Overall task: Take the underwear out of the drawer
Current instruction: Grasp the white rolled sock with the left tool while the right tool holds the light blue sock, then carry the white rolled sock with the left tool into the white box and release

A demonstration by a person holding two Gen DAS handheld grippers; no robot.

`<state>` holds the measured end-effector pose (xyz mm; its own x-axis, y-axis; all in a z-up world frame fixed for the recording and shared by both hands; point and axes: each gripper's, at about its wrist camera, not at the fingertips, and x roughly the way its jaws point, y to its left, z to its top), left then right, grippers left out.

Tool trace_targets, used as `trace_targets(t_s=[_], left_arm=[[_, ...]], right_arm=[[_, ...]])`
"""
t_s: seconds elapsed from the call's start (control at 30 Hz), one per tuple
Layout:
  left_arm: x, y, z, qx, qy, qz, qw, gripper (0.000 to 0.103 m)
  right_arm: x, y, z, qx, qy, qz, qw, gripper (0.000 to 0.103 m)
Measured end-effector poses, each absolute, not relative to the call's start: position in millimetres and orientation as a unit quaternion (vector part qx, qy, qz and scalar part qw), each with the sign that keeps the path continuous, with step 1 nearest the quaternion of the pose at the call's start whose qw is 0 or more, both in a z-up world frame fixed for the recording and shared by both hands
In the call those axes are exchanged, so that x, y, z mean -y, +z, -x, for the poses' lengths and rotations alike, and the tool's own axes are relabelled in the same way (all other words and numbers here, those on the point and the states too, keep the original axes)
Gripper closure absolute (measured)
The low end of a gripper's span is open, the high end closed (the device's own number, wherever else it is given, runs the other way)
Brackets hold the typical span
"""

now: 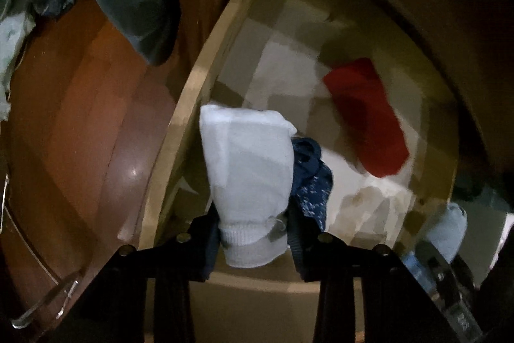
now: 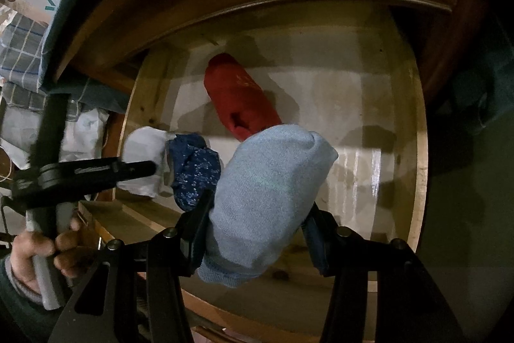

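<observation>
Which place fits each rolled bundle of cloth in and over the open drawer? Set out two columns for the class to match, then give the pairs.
Things
1. white bundle
2. light blue bundle
3. red bundle
4. dark blue speckled bundle

Places
A. lying alone on the drawer floor, far from both grippers
B. between the fingers of the right gripper
C. between the fingers of the left gripper
D. beside the white bundle, in no grip

Pairs: 1-C, 2-B, 3-A, 4-D
</observation>
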<state>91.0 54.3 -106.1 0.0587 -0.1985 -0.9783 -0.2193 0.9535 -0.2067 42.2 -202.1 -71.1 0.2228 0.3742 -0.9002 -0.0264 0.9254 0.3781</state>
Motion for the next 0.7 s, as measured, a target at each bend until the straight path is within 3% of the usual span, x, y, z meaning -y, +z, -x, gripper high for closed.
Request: trace_targets(t_s=[0.7], left_arm=[[-30.9, -10.4, -39.2, -0.577, -0.04, -0.038, 0.815, 0.066]], right_arm=[[191.1, -77.9, -43.5, -0.63, 0.101, -0.065, 0.767, 0.054]])
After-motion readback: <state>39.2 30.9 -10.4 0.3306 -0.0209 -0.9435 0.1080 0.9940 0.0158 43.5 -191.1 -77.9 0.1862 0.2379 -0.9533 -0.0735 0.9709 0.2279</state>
